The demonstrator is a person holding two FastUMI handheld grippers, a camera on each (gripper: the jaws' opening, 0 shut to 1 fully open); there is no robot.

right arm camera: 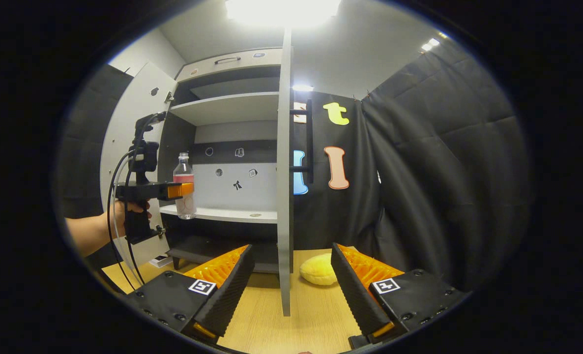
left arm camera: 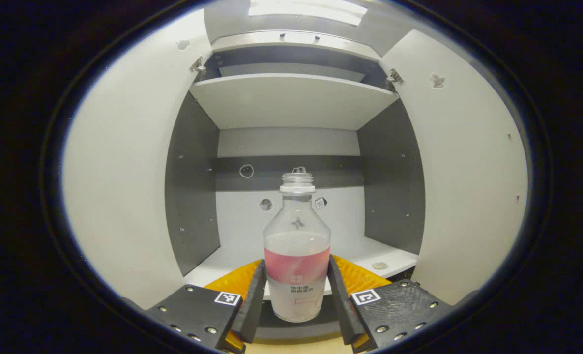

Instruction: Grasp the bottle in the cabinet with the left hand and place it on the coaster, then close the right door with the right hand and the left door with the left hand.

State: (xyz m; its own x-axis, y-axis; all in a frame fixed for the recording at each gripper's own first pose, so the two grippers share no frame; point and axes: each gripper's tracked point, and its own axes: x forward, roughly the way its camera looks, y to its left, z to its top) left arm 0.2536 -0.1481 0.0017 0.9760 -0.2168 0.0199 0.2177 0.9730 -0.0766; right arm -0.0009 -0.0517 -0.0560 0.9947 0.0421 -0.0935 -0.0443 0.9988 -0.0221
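Left gripper [left arm camera: 296,290] clamped the bottle [left arm camera: 297,255] at the cabinet [left arm camera: 291,101] shelf.
Right gripper [right arm camera: 291,280] hung spread wide, empty, straddling the right door [right arm camera: 284,172] edge.

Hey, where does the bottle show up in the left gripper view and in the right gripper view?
Left gripper view: the bottle stands low in the centre, between the left gripper fingers.
Right gripper view: the bottle is left of centre, at the cabinet shelf's front edge, with the left gripper at it.
Shared landmark: the upper shelf above the bottle.
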